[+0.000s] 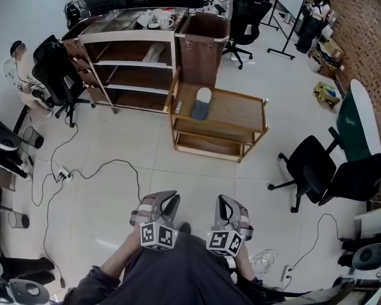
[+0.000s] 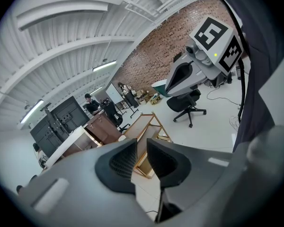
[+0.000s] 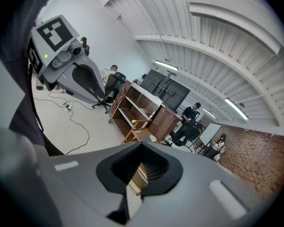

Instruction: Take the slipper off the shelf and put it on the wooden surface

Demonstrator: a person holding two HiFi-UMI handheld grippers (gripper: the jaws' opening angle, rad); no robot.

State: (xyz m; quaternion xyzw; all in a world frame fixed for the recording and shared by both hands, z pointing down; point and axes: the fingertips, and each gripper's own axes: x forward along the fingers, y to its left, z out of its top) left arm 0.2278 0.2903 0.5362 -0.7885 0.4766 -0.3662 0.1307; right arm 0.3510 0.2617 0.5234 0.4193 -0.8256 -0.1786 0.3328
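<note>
A white and grey slipper (image 1: 202, 103) lies on top of the wooden cart (image 1: 241, 110). Another pale slipper (image 1: 154, 53) rests on the upper level of the wooden shelf (image 1: 130, 37) behind it. Both grippers are held low and close to the person's body, far from the cart. My left gripper (image 1: 171, 199) is shut with nothing between its jaws, and in its own view the left gripper (image 2: 142, 143) points towards the cart (image 2: 146, 126). My right gripper (image 1: 221, 201) is also shut and empty, and in its own view the right gripper (image 3: 142, 145) faces the shelf (image 3: 132, 103).
A brown cabinet (image 1: 203, 43) stands right of the shelf. Black office chairs sit at the right (image 1: 317, 167) and at the left (image 1: 57, 72). Cables (image 1: 101, 170) trail over the white floor on the left. People sit at the back of the room.
</note>
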